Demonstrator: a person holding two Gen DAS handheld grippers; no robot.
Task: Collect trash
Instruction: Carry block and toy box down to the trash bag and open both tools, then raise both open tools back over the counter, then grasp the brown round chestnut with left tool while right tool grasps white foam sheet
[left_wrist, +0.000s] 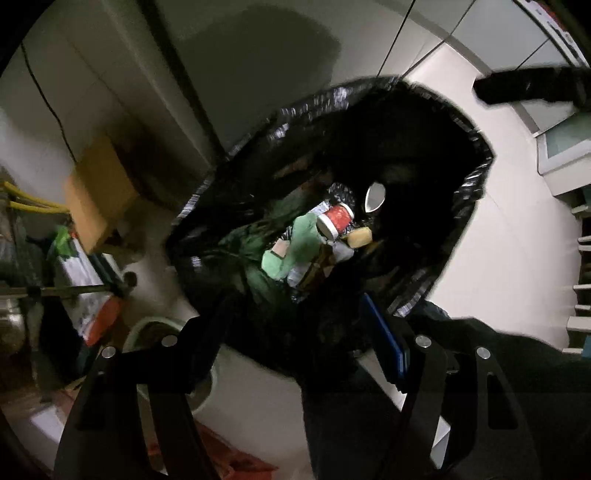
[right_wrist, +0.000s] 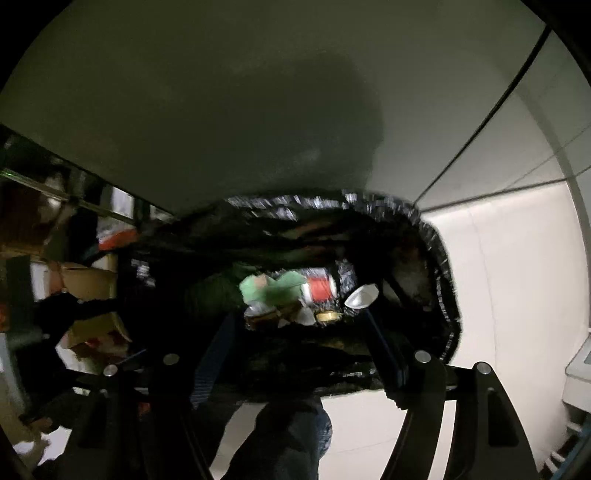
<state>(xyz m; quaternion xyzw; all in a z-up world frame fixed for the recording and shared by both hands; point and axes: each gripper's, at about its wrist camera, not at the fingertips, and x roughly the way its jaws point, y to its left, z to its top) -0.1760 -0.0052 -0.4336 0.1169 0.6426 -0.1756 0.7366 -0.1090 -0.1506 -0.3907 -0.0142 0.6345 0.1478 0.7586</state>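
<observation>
A black trash bag (left_wrist: 476, 155) hangs open below both grippers; it also shows in the right wrist view (right_wrist: 443, 258). Inside lie a red can (left_wrist: 338, 218), a green cloth (left_wrist: 301, 243), a yellow sponge (left_wrist: 360, 236) and a white plastic spoon (left_wrist: 375, 197). The right wrist view shows the same red can (right_wrist: 320, 288), green cloth (right_wrist: 266, 288) and spoon (right_wrist: 362, 297). My left gripper (left_wrist: 295, 321) is over the bag's near rim, its fingers spread with bag plastic between them. My right gripper (right_wrist: 295, 332) is open above the bag mouth, empty.
A cardboard box (left_wrist: 99, 192) and cluttered packages (left_wrist: 85, 280) stand left of the bag. Pale floor tiles (left_wrist: 517, 236) lie to the right. A white wall (right_wrist: 258, 92) is behind the bag. My right tool's dark arm (left_wrist: 532, 86) shows at upper right.
</observation>
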